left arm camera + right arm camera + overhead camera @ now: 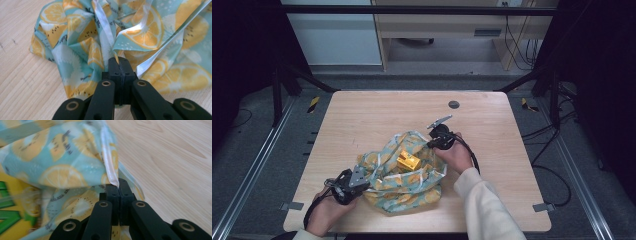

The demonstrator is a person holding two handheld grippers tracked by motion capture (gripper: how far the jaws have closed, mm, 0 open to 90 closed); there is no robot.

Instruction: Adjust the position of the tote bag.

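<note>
The cloth (407,172) is pinched near-left by the left gripper (119,62) and far-right by the right gripper (118,186); a thin hem grip could slip, spilling the box (408,161).

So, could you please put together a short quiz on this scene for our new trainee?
1. True or false: both grippers are shut on the cloth.
2. What lies on the middle of the cloth? A) a yellow box B) a red cup C) a spoon
3. Which gripper holds the cloth's edge on the far side from the person?

Key:
1. True: the left gripper and the right gripper each pinch a white-hemmed edge.
2. A: the yellow box.
3. The right gripper; the left one grips the near left corner.
</note>
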